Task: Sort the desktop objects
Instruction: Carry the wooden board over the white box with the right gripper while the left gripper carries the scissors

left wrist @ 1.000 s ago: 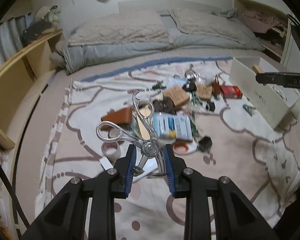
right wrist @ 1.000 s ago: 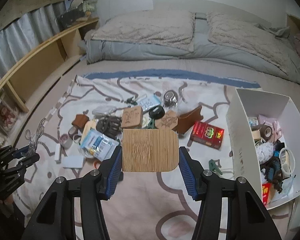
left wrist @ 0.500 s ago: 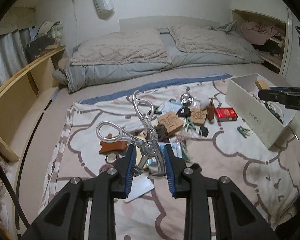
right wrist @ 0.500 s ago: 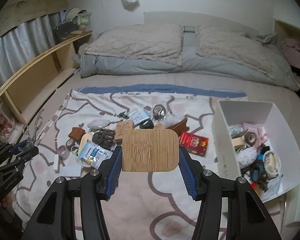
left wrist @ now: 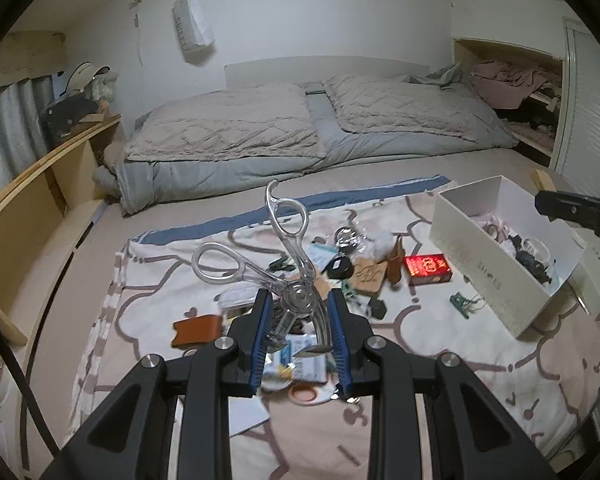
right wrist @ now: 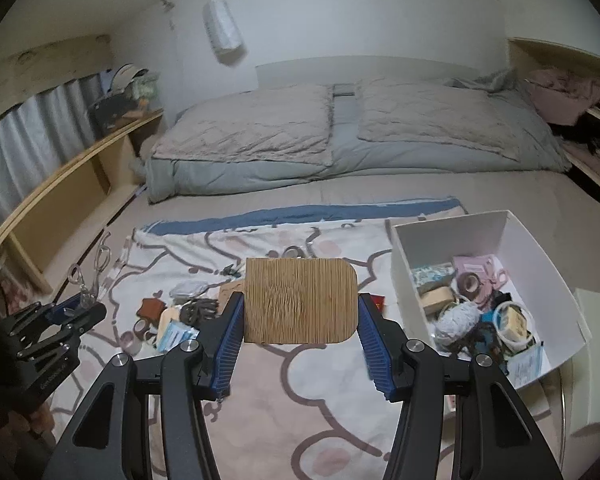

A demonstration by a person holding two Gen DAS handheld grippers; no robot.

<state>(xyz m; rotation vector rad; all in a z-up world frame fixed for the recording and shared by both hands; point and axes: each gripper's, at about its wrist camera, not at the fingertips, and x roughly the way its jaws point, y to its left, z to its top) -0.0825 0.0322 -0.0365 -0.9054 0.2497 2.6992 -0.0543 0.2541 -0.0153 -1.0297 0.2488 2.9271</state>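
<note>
My left gripper [left wrist: 298, 308] is shut on clear-handled scissors [left wrist: 284, 248], held above the patterned blanket with the handles pointing up and away. It also shows at the left of the right wrist view [right wrist: 74, 308]. My right gripper [right wrist: 300, 316] is shut on a flat wooden board [right wrist: 300, 300], held level above the blanket, left of the white box [right wrist: 540, 256]. The white box [left wrist: 500, 276] holds several small items. A pile of loose objects [left wrist: 352, 268] lies on the blanket below my left gripper.
A red box [left wrist: 428, 268], a brown leather pouch [left wrist: 198, 328] and tape rolls [right wrist: 138, 336] lie on the blanket [right wrist: 300, 420]. A bed with grey quilts [right wrist: 340, 140] is behind. A wooden shelf [right wrist: 60, 216] runs along the left. A white lid [right wrist: 596, 360] stands right of the box.
Both grippers have risen and pulled back from the pile, with the scissors and the board still held. The view now takes in more of the room.
</note>
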